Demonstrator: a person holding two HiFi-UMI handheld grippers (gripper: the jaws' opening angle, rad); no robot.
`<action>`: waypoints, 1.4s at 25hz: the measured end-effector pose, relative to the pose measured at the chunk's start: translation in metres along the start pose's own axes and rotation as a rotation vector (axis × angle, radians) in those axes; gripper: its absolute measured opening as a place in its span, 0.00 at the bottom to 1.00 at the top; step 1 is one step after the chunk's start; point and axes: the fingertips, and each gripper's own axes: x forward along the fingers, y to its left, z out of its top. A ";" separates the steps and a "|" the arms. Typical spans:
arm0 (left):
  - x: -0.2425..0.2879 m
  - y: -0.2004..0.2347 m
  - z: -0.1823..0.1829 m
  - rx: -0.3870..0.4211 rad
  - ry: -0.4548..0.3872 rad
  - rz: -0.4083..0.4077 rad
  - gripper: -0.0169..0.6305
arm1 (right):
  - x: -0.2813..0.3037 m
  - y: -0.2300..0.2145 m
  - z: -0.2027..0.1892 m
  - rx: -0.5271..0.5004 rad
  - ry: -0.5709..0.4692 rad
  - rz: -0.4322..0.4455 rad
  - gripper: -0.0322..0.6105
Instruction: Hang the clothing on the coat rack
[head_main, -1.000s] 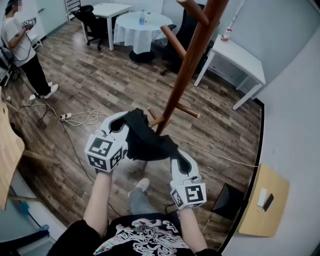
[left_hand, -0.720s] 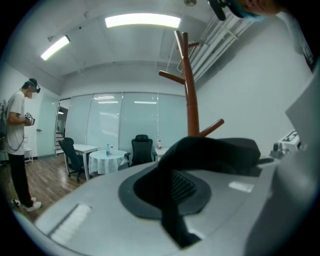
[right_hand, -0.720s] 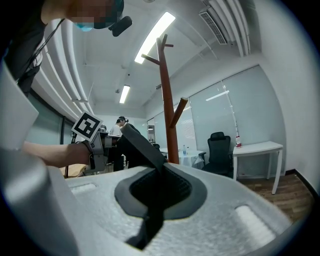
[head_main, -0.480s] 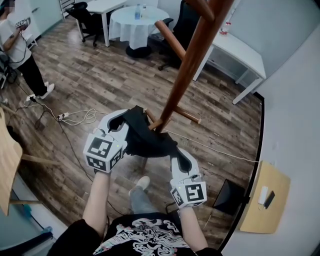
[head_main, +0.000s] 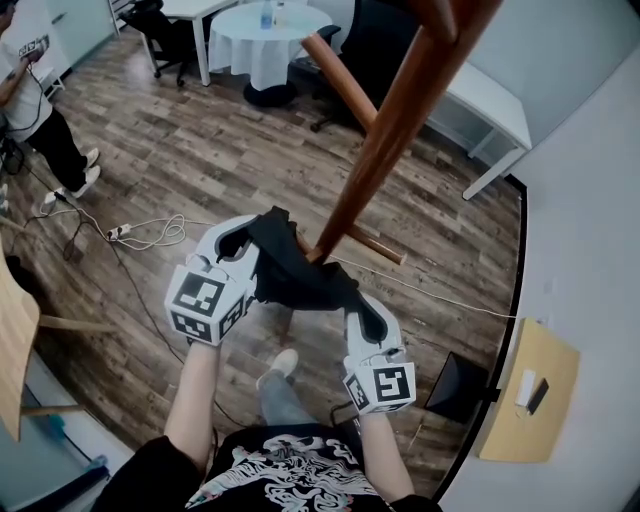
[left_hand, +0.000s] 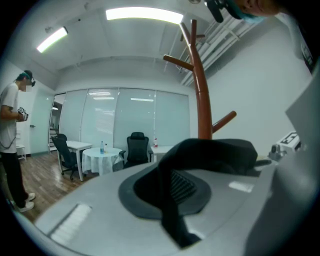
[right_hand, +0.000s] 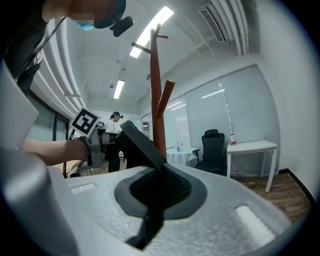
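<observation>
A black garment stretches between both grippers, just in front of the coat rack's brown wooden pole. My left gripper is shut on the garment's left end, and my right gripper is shut on its right end. A short lower peg juts out just behind the cloth, and a longer peg angles up higher on the pole. In the left gripper view a black strip runs between the jaws with the rack beyond. In the right gripper view the cloth rises from the jaws beside the pole.
A person stands at the far left. A round table with a white cloth, office chairs and a white desk are behind the rack. A cable with a power strip lies on the wooden floor. A wooden board stands at right.
The rack's pole looms larger and nearer in the head view. Both grippers keep their hold on the garment and have shifted slightly toward the pole.
</observation>
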 end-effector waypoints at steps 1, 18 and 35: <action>0.003 0.001 0.000 0.002 0.001 -0.004 0.03 | 0.002 -0.002 0.000 -0.001 0.001 -0.005 0.05; 0.038 0.003 -0.019 0.050 0.070 -0.057 0.03 | 0.032 -0.018 -0.025 0.034 0.054 -0.034 0.05; 0.032 -0.010 -0.073 0.020 0.194 -0.077 0.03 | 0.040 -0.007 -0.058 0.044 0.132 -0.003 0.05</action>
